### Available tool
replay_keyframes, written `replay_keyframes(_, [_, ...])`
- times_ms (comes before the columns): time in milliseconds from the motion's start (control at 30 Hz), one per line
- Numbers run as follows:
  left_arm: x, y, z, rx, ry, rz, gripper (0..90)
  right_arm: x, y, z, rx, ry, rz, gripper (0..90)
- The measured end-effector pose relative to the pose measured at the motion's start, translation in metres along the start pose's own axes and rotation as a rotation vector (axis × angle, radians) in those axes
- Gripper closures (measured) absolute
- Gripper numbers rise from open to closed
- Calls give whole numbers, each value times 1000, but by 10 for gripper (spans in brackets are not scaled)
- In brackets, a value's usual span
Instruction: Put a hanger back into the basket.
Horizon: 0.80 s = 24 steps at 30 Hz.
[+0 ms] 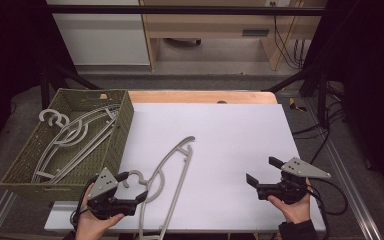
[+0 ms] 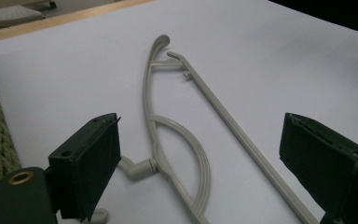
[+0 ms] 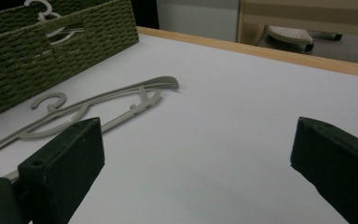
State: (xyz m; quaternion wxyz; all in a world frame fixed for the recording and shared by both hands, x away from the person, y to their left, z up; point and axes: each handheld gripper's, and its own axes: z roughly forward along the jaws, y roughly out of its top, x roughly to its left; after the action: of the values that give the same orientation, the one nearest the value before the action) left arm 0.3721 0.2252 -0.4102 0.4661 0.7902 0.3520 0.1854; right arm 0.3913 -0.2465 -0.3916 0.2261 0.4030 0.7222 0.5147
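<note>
Grey plastic hanger [image 1: 167,175] lying flat on the white table [image 1: 230,135], hook toward seven o'clock — just beside the left gripper [image 1: 130,187], jaws spread wide around the hook end, not touching. Right gripper [image 1: 262,172] hovering at four o'clock, jaws spread, pinching nothing. More hangers [image 1: 70,140] resting in the woven basket [image 1: 122,125] at ten o'clock.

A bench [image 1: 240,140] with a white top and a wooden strip along its far edge carries two things. A grey plastic clothes hanger [image 1: 172,172] lies flat near the front left. A green woven basket [image 1: 122,125] stands at the left edge, just beside the hanger's hook.
</note>
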Motion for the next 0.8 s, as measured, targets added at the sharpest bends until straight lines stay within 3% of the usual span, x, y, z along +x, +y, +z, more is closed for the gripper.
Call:
replay_keyframes(267, [-1, -11, 10, 78, 17, -17, 193, 0, -1, 1, 10, 9, -3, 30])
replay_keyframes(300, [0, -17, 17, 133, 26, -17, 208, 1, -1, 1, 10, 11, 1, 30])
replay_keyframes(500, [3, -26, 36, 224, 35, -28, 324, 1, -1, 2, 12, 16, -1, 31])
replay_keyframes(567, [6, -27, 43, 256, 43, -49, 384, 2, -1, 3, 15, 20, 0, 31])
replay_keyframes(800, [11, -27, 57, 288, 60, -88, 526, 2, -2, 4, 17, 16, -1, 32])
